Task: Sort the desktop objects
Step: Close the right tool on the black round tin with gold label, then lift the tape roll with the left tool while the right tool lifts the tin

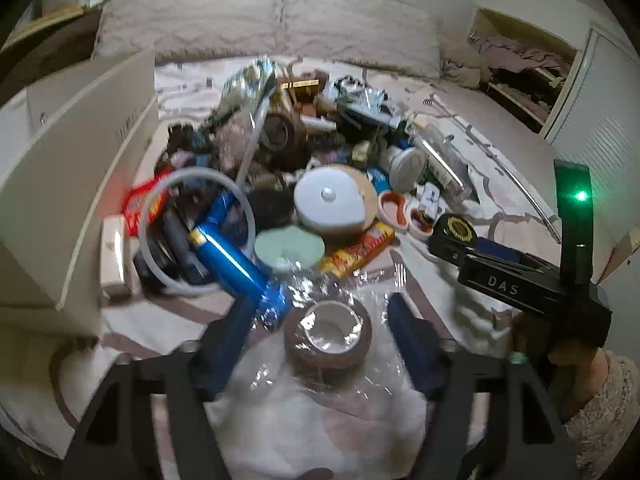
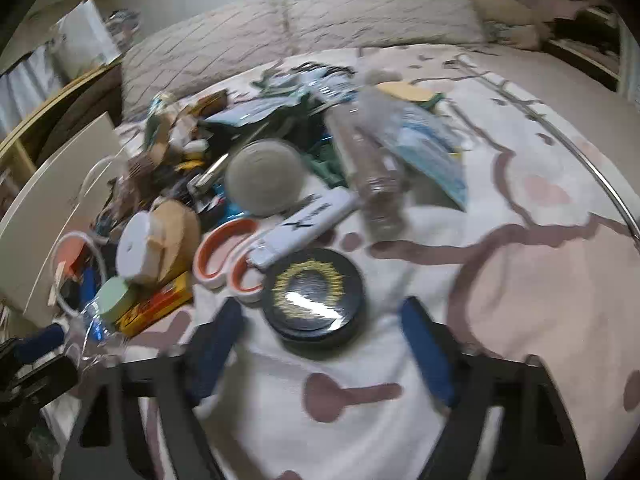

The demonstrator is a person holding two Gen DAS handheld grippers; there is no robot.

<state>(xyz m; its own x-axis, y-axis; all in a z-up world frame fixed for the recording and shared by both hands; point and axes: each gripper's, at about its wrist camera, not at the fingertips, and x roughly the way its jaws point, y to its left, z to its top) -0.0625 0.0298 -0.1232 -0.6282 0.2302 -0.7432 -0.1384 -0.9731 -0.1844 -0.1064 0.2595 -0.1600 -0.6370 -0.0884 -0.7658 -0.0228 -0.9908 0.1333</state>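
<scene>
Patterned bedspread [image 2: 520, 280] under everything, a white box [image 1: 60, 184] open along the left edge, and a big heap [image 1: 304, 148] of desk clutter between them, barely thinned, so sorting looks at an early stage. Near the heap's front: a white round case [image 1: 330, 202], a blue bottle [image 1: 228, 256], orange-handled scissors [image 2: 228, 256], a white stick [image 2: 308, 220] lying across their blades. Closest to the grippers, two candidates. Left gripper [image 1: 326, 320]: fingers apart, straddling a brown tape roll [image 1: 328, 334] that sits on crinkled clear film [image 1: 320, 360]; pads not seen pressing on it, so not yet gripped. Right gripper [image 2: 320, 332]: fingers spread wide, empty, flanking a black round tin [image 2: 314, 296] with gold print, tin lying flat on the bedspread and touching the scissors' handles. Likely step: closing on tape and tin to carry each to its place. To do it well: centre each round item between the pads, come low enough to catch the rim and not the top, close squarely across the widest part to avoid squirting it sideways. Worth watching the film, apt to lift with the tape, and the scissors, apt to drag along with the tin.
</scene>
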